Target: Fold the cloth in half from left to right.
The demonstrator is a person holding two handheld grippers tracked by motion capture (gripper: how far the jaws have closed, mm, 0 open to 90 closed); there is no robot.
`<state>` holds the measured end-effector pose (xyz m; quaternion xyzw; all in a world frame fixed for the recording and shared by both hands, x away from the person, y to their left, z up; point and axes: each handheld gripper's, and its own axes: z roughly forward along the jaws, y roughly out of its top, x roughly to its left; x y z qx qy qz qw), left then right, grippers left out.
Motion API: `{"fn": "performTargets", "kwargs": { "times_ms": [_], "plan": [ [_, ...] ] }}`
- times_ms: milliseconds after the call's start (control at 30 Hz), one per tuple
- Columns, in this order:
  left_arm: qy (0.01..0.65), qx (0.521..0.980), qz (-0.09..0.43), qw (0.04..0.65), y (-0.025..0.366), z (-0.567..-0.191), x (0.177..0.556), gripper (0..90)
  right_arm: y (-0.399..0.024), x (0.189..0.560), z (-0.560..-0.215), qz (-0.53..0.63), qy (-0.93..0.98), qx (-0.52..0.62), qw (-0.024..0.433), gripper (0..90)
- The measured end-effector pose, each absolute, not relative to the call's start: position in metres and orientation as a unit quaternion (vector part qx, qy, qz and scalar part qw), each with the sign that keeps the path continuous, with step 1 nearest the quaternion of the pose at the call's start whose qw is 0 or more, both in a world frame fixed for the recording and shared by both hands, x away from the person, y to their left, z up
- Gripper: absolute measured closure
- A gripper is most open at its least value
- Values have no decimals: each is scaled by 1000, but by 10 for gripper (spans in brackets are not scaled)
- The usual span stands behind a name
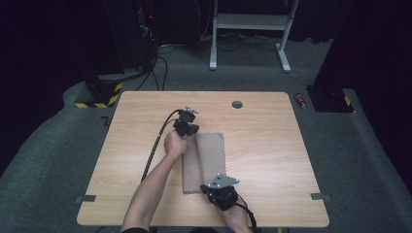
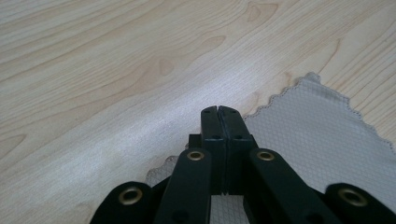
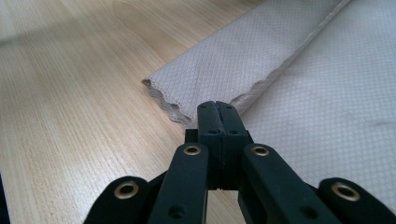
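Note:
A beige cloth (image 1: 210, 155) with scalloped edges lies on the wooden table (image 1: 262, 145), and its left strip (image 1: 190, 165) is folded over onto the rest. My left gripper (image 1: 190, 131) is at the cloth's far left corner. In the left gripper view the jaws (image 2: 218, 110) are shut, and the cloth's (image 2: 317, 135) edge runs into them. My right gripper (image 1: 206, 188) is at the cloth's near edge. In the right gripper view its jaws (image 3: 217, 105) are shut where the near corner of the folded flap (image 3: 233, 60) meets them.
A grey round grommet (image 1: 237, 104) sits in the table near its far edge. The left gripper's black cable (image 1: 154, 148) trails across the table's left half. Grey tape marks (image 1: 319, 196) lie near the front corners. On the floor are a red can (image 1: 301, 100) and a white desk frame (image 1: 248, 22).

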<state>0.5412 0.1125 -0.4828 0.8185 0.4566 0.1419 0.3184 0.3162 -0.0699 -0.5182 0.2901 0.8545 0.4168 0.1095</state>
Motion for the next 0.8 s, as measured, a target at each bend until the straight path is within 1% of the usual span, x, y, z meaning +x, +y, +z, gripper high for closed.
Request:
{"fn": "performTargets", "kwargs": {
  "times_ms": [367,800],
  "plan": [
    [450,823,139,318,100,-484,544,897,-85,315,-518,421,846,306,113,900],
    [425,835,137,321,75,-480,547,896,-102,312,-518,419,840,323,118,899]
  ]
}}
